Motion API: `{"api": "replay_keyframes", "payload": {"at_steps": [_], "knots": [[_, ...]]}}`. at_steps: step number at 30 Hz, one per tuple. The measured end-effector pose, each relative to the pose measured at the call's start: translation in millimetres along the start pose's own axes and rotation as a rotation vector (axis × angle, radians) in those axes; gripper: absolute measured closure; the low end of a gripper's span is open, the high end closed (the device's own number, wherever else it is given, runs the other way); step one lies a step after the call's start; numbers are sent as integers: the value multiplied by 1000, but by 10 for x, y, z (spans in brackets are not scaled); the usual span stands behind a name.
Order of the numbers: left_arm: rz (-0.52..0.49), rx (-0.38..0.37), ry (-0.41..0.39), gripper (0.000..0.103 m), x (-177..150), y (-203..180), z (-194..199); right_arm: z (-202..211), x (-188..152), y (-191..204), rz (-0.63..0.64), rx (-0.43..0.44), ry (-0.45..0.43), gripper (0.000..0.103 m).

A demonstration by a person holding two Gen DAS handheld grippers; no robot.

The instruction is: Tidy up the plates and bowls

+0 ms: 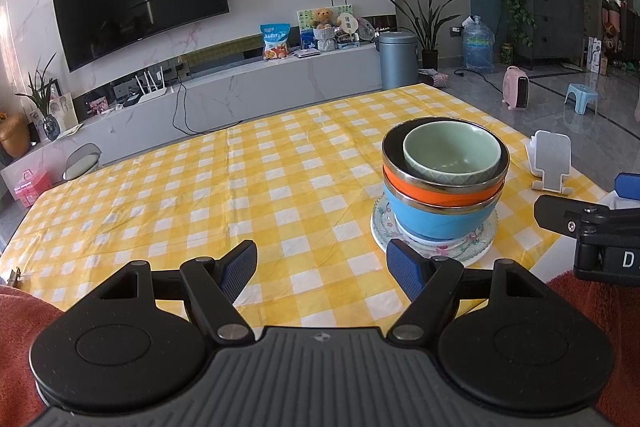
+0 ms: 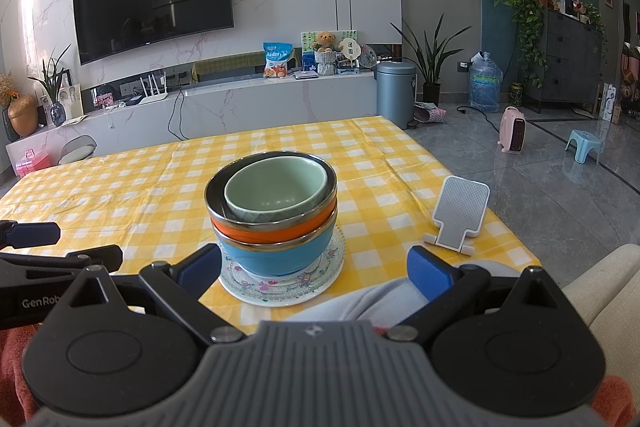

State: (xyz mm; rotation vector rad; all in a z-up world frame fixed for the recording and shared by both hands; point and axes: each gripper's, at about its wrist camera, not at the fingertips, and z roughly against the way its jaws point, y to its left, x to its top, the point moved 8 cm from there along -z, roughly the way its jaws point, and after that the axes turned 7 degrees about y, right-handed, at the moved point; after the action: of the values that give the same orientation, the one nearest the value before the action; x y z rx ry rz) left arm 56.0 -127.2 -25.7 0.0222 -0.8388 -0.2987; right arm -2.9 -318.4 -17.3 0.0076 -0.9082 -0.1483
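Three nested bowls, pale green ceramic bowl (image 2: 276, 189) inside orange steel-rimmed bowl (image 2: 276, 231) inside blue bowl (image 2: 276, 259), sit on your floral glass plate (image 2: 280, 287) at frame centre; your left gripper (image 1: 322, 273) and right gripper (image 2: 316, 269) both gape, holding nothing

bowls (image 2: 272, 215) nested on plate (image 2: 280, 287), stand (image 2: 460, 215) right

My jaws stand wide apart and empty, near the plate (image 2: 280, 283) on the bench (image 2: 120, 187). On it nest a blue bowl (image 2: 276, 257), an orange bowl (image 2: 272, 231) and a green bowl (image 2: 276, 191). A phone stand (image 2: 460, 215) sits right.
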Motion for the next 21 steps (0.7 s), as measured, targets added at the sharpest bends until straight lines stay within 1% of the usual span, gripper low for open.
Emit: {"api": "replay_keyframes", "payload": {"at_steps": [21], "knots": [[3, -3, 5, 16, -24, -7, -8, 0, 1, 1, 1, 0, 0, 6]]}}
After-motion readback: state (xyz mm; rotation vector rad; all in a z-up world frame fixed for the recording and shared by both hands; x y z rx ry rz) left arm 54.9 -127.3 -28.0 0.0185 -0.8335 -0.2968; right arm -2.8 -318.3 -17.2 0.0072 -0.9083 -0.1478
